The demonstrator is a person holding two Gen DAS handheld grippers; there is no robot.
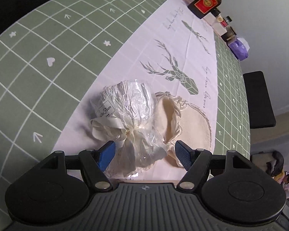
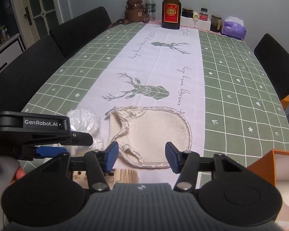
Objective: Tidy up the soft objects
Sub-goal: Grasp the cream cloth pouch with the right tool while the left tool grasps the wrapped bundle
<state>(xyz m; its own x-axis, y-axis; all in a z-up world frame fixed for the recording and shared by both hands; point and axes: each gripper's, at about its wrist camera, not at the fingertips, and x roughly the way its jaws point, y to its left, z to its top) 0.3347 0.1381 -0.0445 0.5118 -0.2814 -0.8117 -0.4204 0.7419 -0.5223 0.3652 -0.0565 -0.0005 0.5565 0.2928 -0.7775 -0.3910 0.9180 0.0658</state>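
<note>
Left gripper [image 1: 142, 156] gapes around the wrapped bundle [image 1: 125, 113]'s tied neck, gripping nothing. Right gripper [image 2: 141, 156], half-spread and empty, straddles the cream pouch [image 2: 156, 132] rim on the counter [image 2: 240, 80], likely to hold it open.

Left wrist view: steep, close look down at the desk [image 1: 48, 48], tilted. Right wrist view: shallower, lengthwise toward the far wall. Both share the cream pouch [image 1: 190, 123] [image 2: 160, 130] and runner.

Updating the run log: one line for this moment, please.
left gripper: open, astride wrapped bundle | right gripper: open, over cream pouch | orange box: nearby
</note>
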